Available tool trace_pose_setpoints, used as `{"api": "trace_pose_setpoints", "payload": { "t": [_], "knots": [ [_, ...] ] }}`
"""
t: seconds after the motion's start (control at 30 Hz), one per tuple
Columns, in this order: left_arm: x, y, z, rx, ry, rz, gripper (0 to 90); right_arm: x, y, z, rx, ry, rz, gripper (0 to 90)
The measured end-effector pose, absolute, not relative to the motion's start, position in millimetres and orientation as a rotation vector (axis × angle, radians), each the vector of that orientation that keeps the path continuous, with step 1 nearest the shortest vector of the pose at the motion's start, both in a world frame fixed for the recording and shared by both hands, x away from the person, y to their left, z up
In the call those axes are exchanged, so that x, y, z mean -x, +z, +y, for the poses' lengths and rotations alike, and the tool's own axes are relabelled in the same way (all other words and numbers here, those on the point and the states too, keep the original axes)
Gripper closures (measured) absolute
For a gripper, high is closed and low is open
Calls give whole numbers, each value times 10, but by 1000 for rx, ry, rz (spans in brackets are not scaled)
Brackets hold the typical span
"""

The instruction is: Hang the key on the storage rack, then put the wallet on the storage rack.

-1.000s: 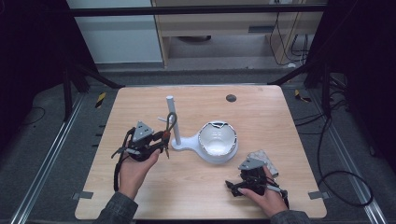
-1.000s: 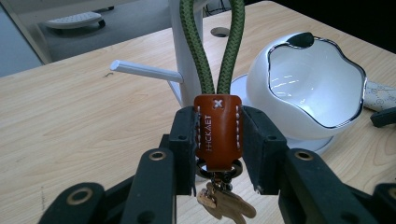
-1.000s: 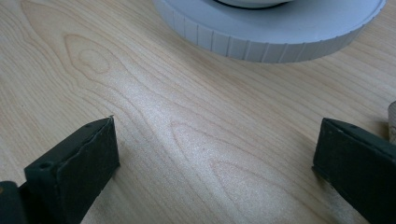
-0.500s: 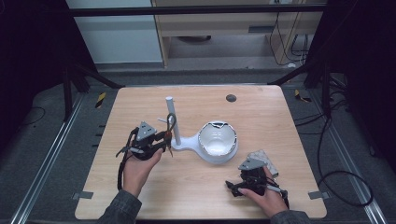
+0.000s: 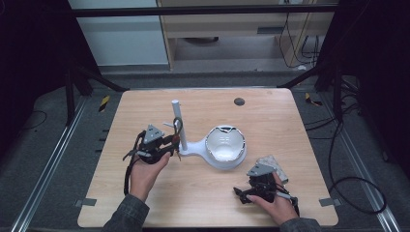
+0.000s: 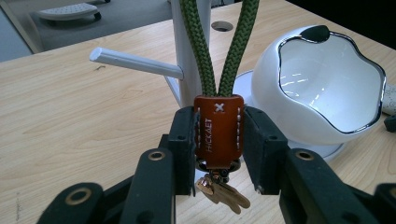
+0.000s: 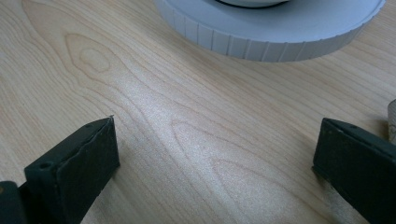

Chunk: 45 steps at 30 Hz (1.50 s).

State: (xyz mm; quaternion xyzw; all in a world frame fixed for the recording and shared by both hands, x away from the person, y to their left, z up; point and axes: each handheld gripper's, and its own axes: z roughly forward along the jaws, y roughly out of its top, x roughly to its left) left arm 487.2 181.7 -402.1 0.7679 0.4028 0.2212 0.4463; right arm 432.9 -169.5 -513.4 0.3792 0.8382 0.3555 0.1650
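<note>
Left gripper (image 6: 218, 154) has crept nearer the stand (image 5: 177, 123), clamping the keychain (image 6: 218, 130); next, loop it over the peg (image 6: 135, 63). Right gripper (image 7: 210, 163) rests with jaws apart.

On the table (image 5: 203, 203): stand with its post (image 5: 177, 123) left of centre, bowl (image 5: 225, 147) on the stand's base just right of the post. My left gripper (image 6: 218, 140) is at the post's left, with the keychain tab (image 6: 218, 130) between its jaws and its cord loop (image 6: 219, 42) running up beside the post. My right gripper (image 5: 255, 186) rests near the front right edge, forward and right of the bowl. A small pad (image 5: 270, 164) lies just behind it.
</note>
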Motion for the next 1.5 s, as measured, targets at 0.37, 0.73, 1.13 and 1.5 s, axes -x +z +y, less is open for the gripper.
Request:
{"api": "trace_pose_setpoints", "payload": {
  "t": [0.37,0.73,1.13,1.5],
  "knots": [
    [-4833,-4197,1927,-1923,569,1018,435,-4326,-5134,-1698,-1080,1013,2388,2],
    [-4721,-4648,2130,-2046,599,1018,103,-4340,-5135,-1679,-1093,1010,2375,3],
    [-4694,-4920,2356,-2095,556,1067,57,-4353,-4607,-1858,-1058,937,2376,80],
    [-4724,-5047,2398,-2099,516,1138,52,-4415,-4443,-2179,-1176,776,2407,62]
  ]
}}
